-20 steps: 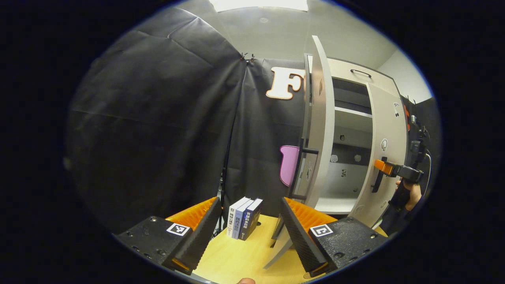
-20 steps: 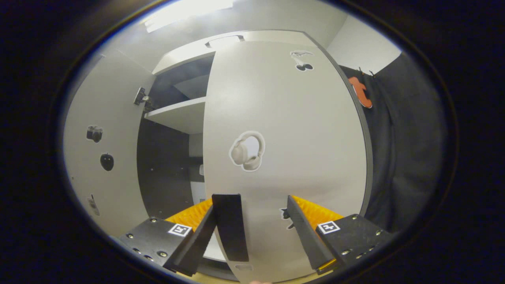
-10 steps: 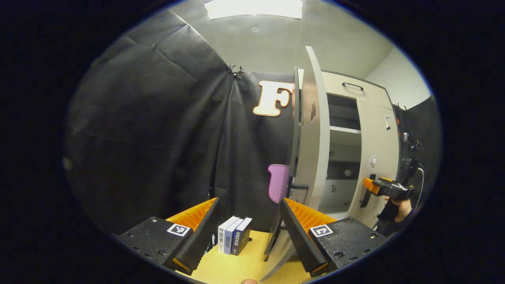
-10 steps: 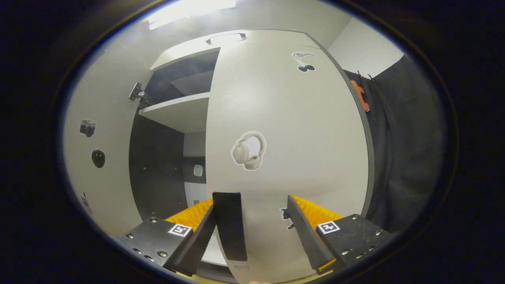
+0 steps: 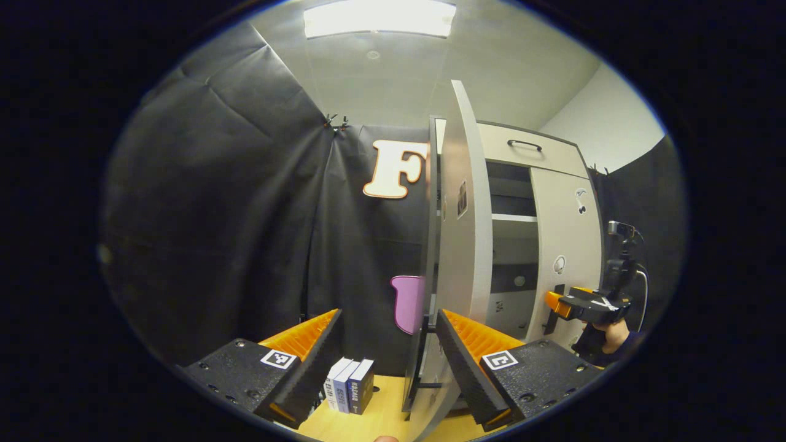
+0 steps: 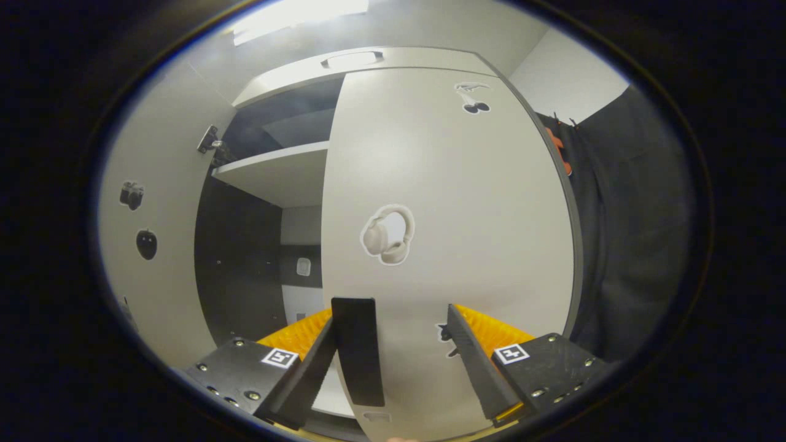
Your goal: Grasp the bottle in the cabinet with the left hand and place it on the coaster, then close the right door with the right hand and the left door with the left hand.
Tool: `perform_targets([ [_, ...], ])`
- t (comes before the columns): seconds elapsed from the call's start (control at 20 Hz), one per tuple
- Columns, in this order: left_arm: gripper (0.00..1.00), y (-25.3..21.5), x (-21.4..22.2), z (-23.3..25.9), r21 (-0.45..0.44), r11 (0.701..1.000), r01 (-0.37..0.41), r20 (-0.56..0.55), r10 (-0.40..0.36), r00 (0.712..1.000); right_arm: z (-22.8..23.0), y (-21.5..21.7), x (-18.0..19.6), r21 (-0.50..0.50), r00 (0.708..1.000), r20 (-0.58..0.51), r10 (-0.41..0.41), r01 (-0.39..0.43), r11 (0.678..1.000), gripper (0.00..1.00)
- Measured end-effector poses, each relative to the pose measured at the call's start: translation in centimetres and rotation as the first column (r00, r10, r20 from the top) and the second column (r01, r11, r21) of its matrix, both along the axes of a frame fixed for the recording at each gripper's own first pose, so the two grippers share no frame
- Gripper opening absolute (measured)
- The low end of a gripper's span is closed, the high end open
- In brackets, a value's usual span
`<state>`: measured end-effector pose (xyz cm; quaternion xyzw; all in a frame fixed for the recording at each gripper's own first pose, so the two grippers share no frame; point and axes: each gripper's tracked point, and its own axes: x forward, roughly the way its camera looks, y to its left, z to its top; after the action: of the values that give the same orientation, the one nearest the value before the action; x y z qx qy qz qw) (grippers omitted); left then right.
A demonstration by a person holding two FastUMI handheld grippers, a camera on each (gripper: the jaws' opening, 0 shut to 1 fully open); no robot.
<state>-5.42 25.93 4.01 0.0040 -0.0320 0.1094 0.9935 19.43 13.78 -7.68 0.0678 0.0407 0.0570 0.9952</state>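
— Where are your tools, and why there?

— My right gripper [image 6: 393, 344] is spread, fingers either side of the black handle [image 6: 358, 351] on the right door [image 6: 454, 202]. Nothing is pinched; I reckon I only need to bear against the door's face to swing it in, so there's no reason to clench. In the left gripper view that same tool [image 5: 583, 305] sits against the door [image 5: 565, 245], with my hand [image 5: 611, 341] below it.

— And the left?

— My left gripper [image 5: 389, 362] is released too, holding nothing, waiting beside the left door [image 5: 460, 245], which stands edge-on and wide open just past my right finger [image 5: 470, 362]. I judge it's parked there for its own turn.

— How far is the right door?

— Nearly home; a dark gap onto the shelf [image 6: 276, 175] remains.

— The bottle?

— I can't see it or the coaster. The cabinet [image 5: 522, 147] interior I can see looks bare, so I'd guess it's already out. Books [image 5: 349, 383] stand on the table [image 5: 381, 417].
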Motion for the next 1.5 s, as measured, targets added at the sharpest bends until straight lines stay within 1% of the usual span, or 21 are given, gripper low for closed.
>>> perform_targets([
  [0.05,0.89,0.0,0.3,-0.3,-0.005,1.000,0.008,-0.011,-0.008,1.000,0.0,0.0,0.0,0.000,1.000,0.000,0.002,-0.002,1.000,0.97],
  [0.1,0.89,0.3,0.6,-0.6,-0.007,1.000,0.010,-0.018,-0.010,1.000,0.0,0.0,0.0,-0.002,1.000,0.000,0.008,-0.008,1.000,1.00],
  [0.2,0.89,0.1,1.0,-0.7,-0.037,0.998,0.046,-0.018,-0.047,0.999,0.0,0.1,-0.2,-0.004,0.999,0.002,0.036,-0.036,0.999,1.00],
  [0.25,0.94,-0.4,1.2,-1.1,-0.060,0.995,0.077,-0.018,-0.078,0.997,-0.1,0.2,-0.2,0.004,0.998,-0.005,0.061,-0.061,0.998,1.00],
  [0.3,0.87,-0.7,1.3,-1.2,-0.081,0.991,0.102,-0.019,-0.104,0.994,-0.5,0.1,-0.6,0.028,0.996,-0.031,0.083,-0.082,0.996,0.97],
  [0.35,0.86,-0.8,1.4,-1.3,-0.097,0.988,0.122,-0.018,-0.124,0.992,-0.6,0.0,-1.1,0.066,0.994,-0.049,0.100,-0.096,0.993,1.00],
  [0.4,0.87,-1.0,1.4,-1.3,-0.108,0.985,0.137,-0.018,-0.139,0.990,-0.5,0.0,-1.6,0.100,0.992,-0.053,0.111,-0.106,0.989,0.98],
  [0.45,0.86,-1.2,1.6,-1.4,-0.115,0.982,0.150,-0.017,-0.153,0.988,-0.2,-0.3,-2.1,0.117,0.992,-0.050,0.114,-0.107,0.987,0.98],
  [0.5,0.86,-1.5,1.8,-1.5,-0.121,0.979,0.165,-0.017,-0.168,0.986,0.0,-1.0,-2.6,0.112,0.995,-0.041,0.094,-0.089,0.990,1.00],
  [0.55,0.86,-2.1,2.0,-1.6,-0.120,0.976,0.183,-0.020,-0.187,0.982,0.5,-1.8,-3.0,0.099,0.997,-0.024,0.076,-0.073,0.992,1.00],
  [0.6,0.91,-2.9,2.2,-1.6,-0.114,0.972,0.204,-0.023,-0.208,0.978,0.9,-2.3,-3.7,0.090,0.998,-0.008,0.064,-0.063,0.994,1.00],
  [0.65,0.90,-3.6,2.5,-1.6,-0.107,0.968,0.226,-0.028,-0.230,0.973,1.3,-2.7,-4.1,0.084,0.998,0.005,0.059,-0.060,0.995,0.96],
  [0.7,0.90,-4.4,2.8,-1.7,-0.106,0.963,0.247,-0.031,-0.251,0.967,1.6,-3.2,-4.3,0.079,0.998,0.015,0.056,-0.057,0.995,0.97],
  [0.75,0.89,-5.3,3.1,-1.8,-0.110,0.957,0.267,-0.034,-0.273,0.962,1.9,-3.7,-4.6,0.074,0.998,0.020,0.052,-0.053,0.996,1.00],
  [0.9,0.90,-7.6,3.9,-2.2,-0.133,0.939,0.318,-0.036,-0.325,0.945,2.1,-5.6,-5.3,0.056,0.999,0.022,0.025,-0.026,0.998,1.00],
  [1.15,0.90,-10.7,5.5,-2.6,-0.089,0.925,0.369,-0.056,-0.375,0.925,1.4,-8.6,-6.6,0.044,1.000,-0.006,-0.017,0.018,0.999,1.00],
  [1.3,0.90,-12.3,6.7,-3.0,-0.127,0.912,0.389,-0.055,-0.398,0.916,1.4,-10.3,-7.6,0.042,0.999,-0.012,-0.041,0.042,0.998,1.00],
  [1.35,0.84,-12.2,7.4,-3.1,-0.130,0.917,0.377,-0.052,-0.386,0.921,1.6,-10.9,-7.9,0.039,0.999,-0.011,-0.048,0.049,0.998,1.00],
  [1.4,0.95,-12.4,8.1,-3.3,-0.135,0.915,0.381,-0.053,-0.391,0.919,1.7,-11.4,-8.2,0.032,0.998,-0.009,-0.056,0.056,0.998,1.00],
  [1.5,0.98,-13.2,9.1,-3.4,-0.156,0.910,0.384,-0.050,-0.395,0.917,2.0,-12.7,-8.8,0.014,0.997,-0.002,-0.071,0.071,0.997,1.00],
])
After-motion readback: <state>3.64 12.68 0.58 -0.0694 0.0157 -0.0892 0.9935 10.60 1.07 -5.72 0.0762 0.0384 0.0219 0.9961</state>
